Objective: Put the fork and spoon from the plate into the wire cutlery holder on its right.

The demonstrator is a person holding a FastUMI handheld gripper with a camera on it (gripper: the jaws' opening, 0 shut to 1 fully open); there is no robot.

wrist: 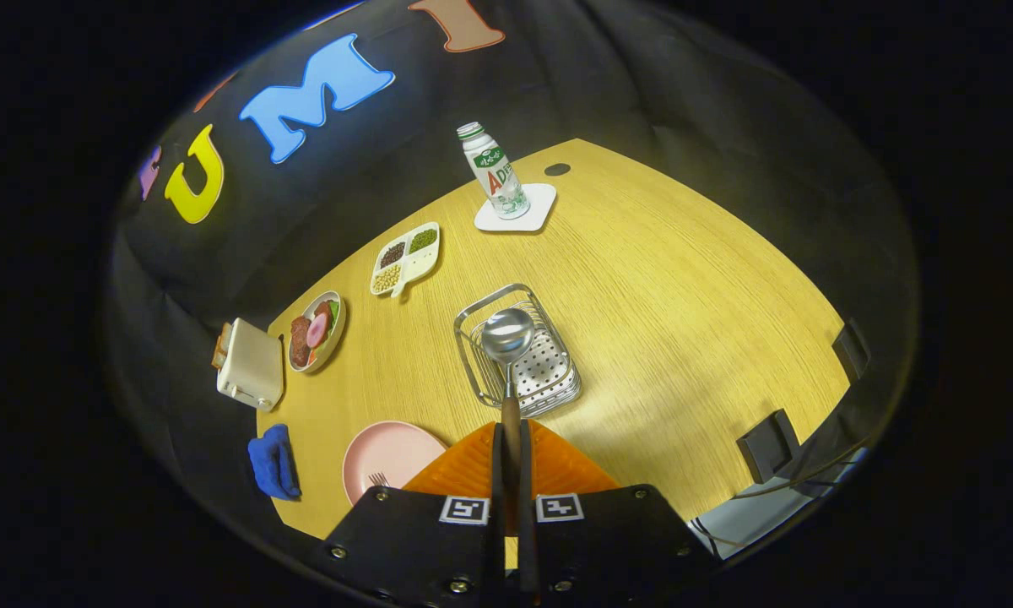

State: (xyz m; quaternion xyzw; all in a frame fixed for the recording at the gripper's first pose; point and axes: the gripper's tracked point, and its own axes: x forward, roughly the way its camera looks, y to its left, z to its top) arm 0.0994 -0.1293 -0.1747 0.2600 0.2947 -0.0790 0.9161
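Note:
My gripper is shut on the brown handle of a spoon. The spoon's shiny bowl points ahead and hangs over the wire cutlery holder, which stands on the wooden table just beyond my fingers. Left of my fingers lies the pink plate. The tines of the fork show on its near part, and the fork's handle is hidden behind my gripper.
Beyond the holder a bottle stands on a white coaster. A divided tray of beans, a plate of food, a toaster and a blue cloth line the left side. Two dark brackets sit at the table's right edge.

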